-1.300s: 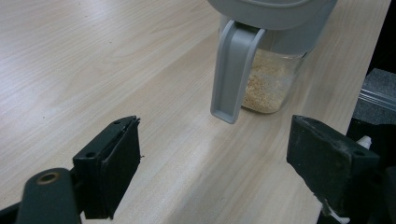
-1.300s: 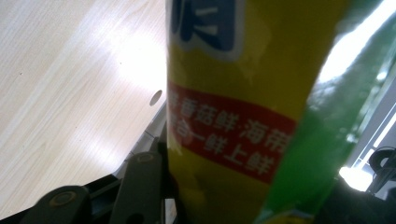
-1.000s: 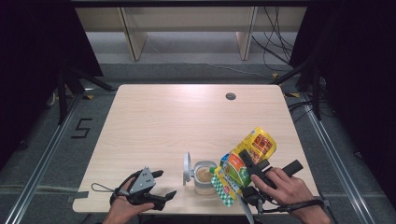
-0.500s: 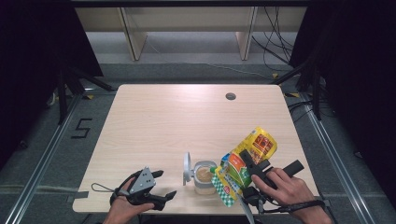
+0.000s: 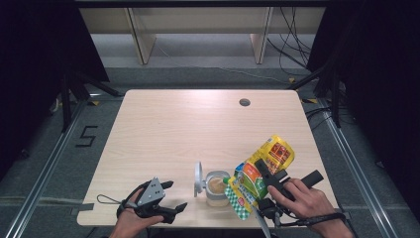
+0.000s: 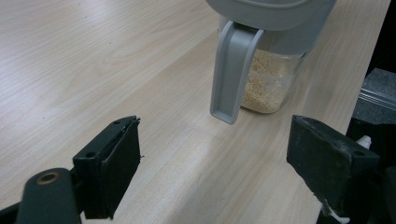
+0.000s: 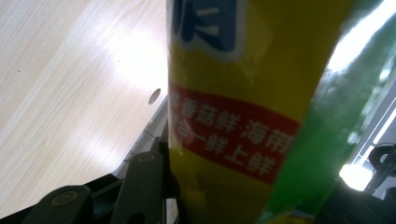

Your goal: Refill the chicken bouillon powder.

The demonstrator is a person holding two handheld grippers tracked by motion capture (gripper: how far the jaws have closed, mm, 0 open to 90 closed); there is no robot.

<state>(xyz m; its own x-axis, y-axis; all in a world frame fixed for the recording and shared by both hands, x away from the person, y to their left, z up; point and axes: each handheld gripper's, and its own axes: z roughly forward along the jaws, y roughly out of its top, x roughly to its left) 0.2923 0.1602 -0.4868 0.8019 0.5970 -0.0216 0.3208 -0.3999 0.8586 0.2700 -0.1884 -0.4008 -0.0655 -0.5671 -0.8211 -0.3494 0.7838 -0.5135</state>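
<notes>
The pouch (image 5: 257, 176) in the right gripper (image 5: 265, 181) was yellow and green, tipped over the open jar (image 5: 216, 186) near the table's (image 5: 198, 124) front edge, its lower checked end just beside the jar's mouth. In the right gripper view the pouch (image 7: 243, 93) stood pressed against the gripper's left jaw; the right jaw was hidden behind the green side, yet the gripper was clamped on the pouch. That close view gave the writing: a red band with pale Chinese characters, among them 香菇鲜 and 海带, and above it part of a large blue character edged in white, too cropped to read. The high view showed only red and orange patches on the pouch, too small to read, and a "5" (image 5: 87, 136) marked on the floor left of the table. The left gripper (image 5: 166, 198) lay near the table's front left, its jaws apart with nothing between them. The left gripper view (image 6: 215, 168) looked along the table towards the jar (image 6: 273, 79), and showed what the high view did not: clear glass holding pale grains at the bottom and a grey flip lid (image 6: 229, 70) hanging down its side. From above, that lid (image 5: 198, 178) stood on edge at the jar's left. A round hole (image 5: 244, 102) sat in the far part of the table, also seen in the right gripper view (image 7: 154, 96).
</notes>
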